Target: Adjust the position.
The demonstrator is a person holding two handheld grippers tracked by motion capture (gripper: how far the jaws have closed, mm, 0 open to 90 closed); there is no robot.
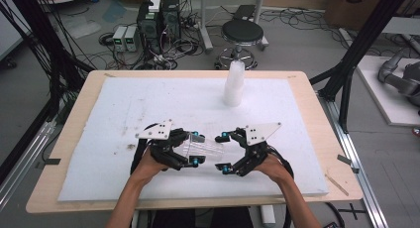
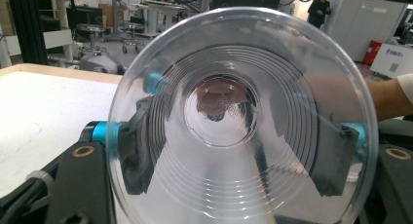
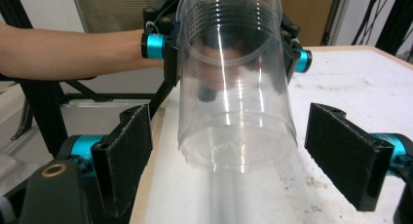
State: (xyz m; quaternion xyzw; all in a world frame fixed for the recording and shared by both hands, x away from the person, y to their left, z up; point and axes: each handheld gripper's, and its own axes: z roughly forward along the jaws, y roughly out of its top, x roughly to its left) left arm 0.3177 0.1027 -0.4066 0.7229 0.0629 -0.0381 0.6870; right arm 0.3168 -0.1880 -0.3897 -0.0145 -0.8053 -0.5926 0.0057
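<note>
Clear ribbed plastic cup [image 2: 242, 119] clenched sideways in left hand-held gripper [image 1: 190, 147], right hand-held gripper [image 1: 224, 151] spread wide

The room is evenly bright under soft overhead light, and shadows on the white counter [image 1: 148, 104] stay faint. Vertical glare streaks run down the clear cup [image 3: 237, 87], whose near rim looks soft. In the left gripper view the cup [image 2: 243, 121] warps everything behind it. The high view is slightly grainy.

High view looks down—both gripper views face one clear cup [image 3: 237, 95] closely.
</note>
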